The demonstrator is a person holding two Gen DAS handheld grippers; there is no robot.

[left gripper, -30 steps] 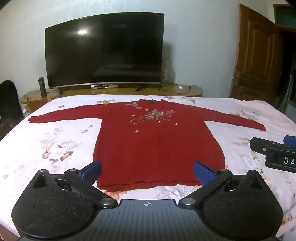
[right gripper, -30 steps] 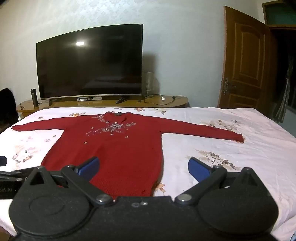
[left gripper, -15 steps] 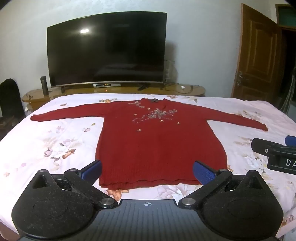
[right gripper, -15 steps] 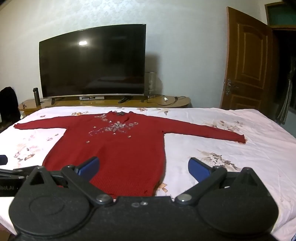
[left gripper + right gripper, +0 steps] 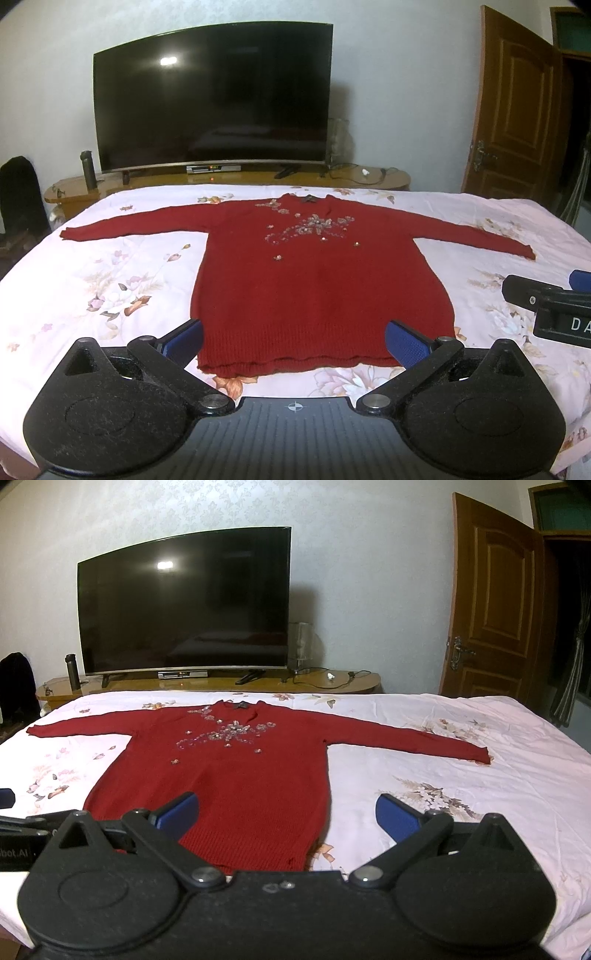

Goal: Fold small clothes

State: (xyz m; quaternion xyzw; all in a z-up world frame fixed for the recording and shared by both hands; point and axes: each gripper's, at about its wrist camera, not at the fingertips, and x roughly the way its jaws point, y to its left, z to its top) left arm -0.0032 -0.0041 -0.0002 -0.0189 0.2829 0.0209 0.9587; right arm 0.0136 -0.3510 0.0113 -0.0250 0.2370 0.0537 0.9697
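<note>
red sweater (image 5: 317, 280) lies flat on the flowery bed sheet (image 5: 110, 280), sleeves spread wide (shiny beads near the neck). the left gripper (image 5: 293, 341) hangs just before its bottom edge, blue fingers wide apart. the right gripper (image 5: 286, 814) hangs over the sweater's bottom right corner, fingers apart too.
</note>
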